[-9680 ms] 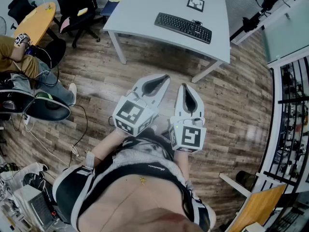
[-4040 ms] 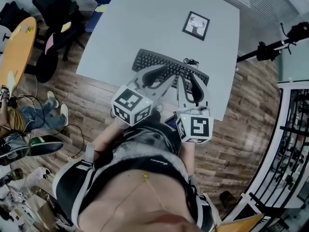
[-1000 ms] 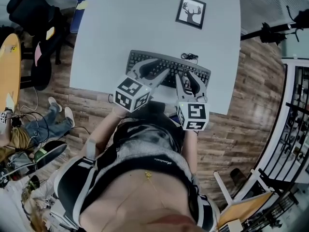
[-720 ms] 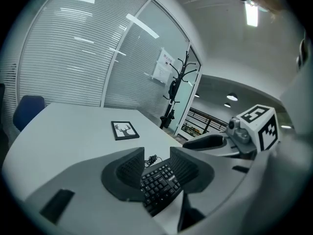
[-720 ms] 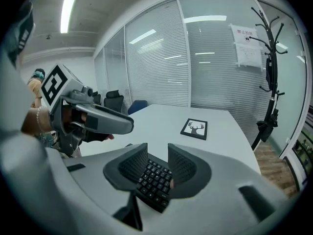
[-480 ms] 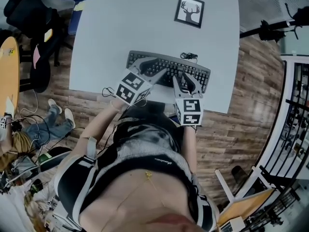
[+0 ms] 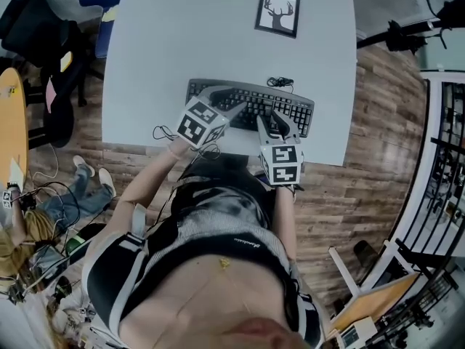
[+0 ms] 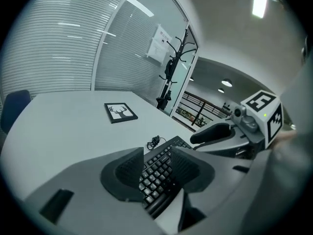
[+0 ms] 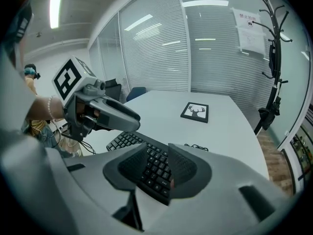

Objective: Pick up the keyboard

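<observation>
A black keyboard (image 7: 251,106) lies near the front edge of the white table (image 7: 182,35). My left gripper (image 7: 229,100) hangs over its left half and my right gripper (image 7: 275,116) over its right half, both tilted downward. In the left gripper view the keys (image 8: 156,173) show through the gap of the left gripper (image 8: 157,151); its jaws are opening and the pads do not press on anything. In the right gripper view the right gripper (image 9: 155,148) stands open, with the keyboard (image 9: 124,140) below and ahead of it.
A framed deer picture (image 7: 277,11) lies farther back on the table. A coiled cable (image 7: 280,83) sits behind the keyboard. Dark chairs (image 7: 43,35) and a round wooden table (image 7: 11,122) stand to the left. A coat rack (image 9: 271,58) stands by the glass wall.
Both grippers have sunk toward the keyboard and tipped further down. The keyboard has not moved.
</observation>
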`<state>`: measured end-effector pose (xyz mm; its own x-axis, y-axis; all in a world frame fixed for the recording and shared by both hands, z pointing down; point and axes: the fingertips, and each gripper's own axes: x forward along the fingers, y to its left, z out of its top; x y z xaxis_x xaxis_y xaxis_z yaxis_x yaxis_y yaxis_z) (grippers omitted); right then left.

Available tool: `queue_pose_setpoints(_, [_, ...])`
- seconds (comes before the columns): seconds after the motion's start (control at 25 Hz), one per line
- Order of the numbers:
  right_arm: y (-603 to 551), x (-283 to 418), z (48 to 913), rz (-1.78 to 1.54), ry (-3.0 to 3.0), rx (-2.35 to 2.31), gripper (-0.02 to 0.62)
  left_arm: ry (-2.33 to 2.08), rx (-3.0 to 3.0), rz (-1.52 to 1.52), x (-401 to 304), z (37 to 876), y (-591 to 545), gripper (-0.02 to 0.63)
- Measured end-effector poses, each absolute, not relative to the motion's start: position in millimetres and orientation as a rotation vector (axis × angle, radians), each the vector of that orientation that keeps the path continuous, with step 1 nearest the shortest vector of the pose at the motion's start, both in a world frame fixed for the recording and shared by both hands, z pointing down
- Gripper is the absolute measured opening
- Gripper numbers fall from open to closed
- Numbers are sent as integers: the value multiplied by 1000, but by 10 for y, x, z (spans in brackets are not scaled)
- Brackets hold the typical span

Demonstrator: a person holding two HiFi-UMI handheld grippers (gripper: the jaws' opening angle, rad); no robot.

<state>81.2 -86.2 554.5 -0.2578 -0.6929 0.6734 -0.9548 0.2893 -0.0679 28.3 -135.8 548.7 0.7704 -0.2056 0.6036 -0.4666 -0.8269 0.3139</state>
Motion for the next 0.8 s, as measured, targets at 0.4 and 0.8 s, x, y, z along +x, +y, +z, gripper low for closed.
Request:
queue_pose_setpoints(0.4, [-819, 933, 5726, 707, -1970, 1450, 137, -359, 2517, 1039, 376, 5945, -1456, 163])
queue_pose_setpoints(0.8, [-839, 942, 5810, 740, -1962, 1461, 138, -250, 2489, 1223, 406, 6271, -1541, 166])
